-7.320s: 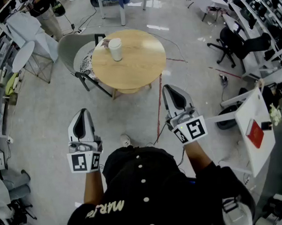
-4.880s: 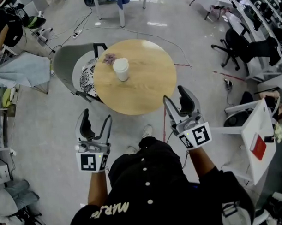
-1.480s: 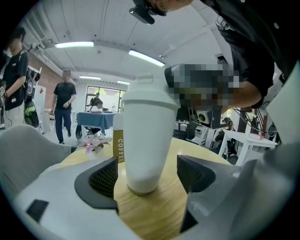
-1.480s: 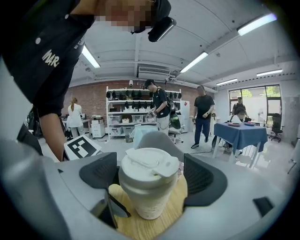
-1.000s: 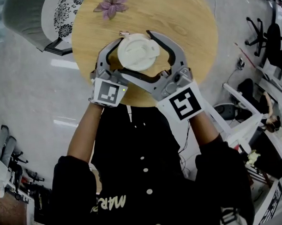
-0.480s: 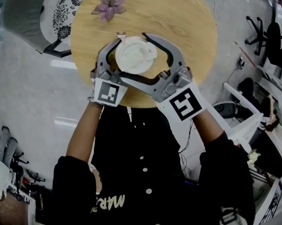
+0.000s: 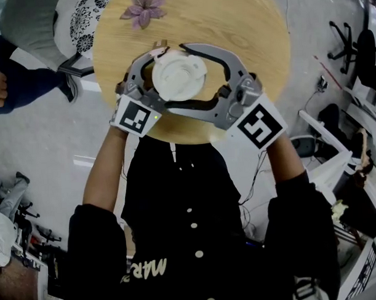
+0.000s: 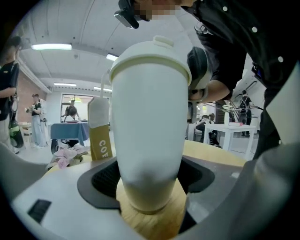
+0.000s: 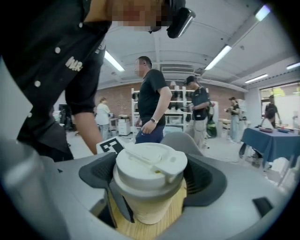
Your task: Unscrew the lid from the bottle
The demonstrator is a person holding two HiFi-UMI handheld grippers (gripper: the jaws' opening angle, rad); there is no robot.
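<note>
1. The white bottle (image 8: 149, 117) stands upright near the middle of the round wooden table (image 7: 245, 27).
2. The left gripper (image 8: 150, 183) comes in low. Its jaws are closed against the bottle's lower body, with a dark pad on either side.
3. The right gripper (image 9: 151, 180) sits higher. Its jaws stand wide but clamp the lid (image 9: 151, 161), pads pressed to the rim on both sides.
4. The lid is seated on the bottle, with its flip tab lying across the top.
5. From above, both grippers reach in from the person's side and ring the bottle.
6. A pink flower (image 7: 143, 9) lies on the far part of the table, apart from the bottle.
7. A brown-and-white packet (image 8: 99, 133) stands upright just beyond the bottle.
</note>
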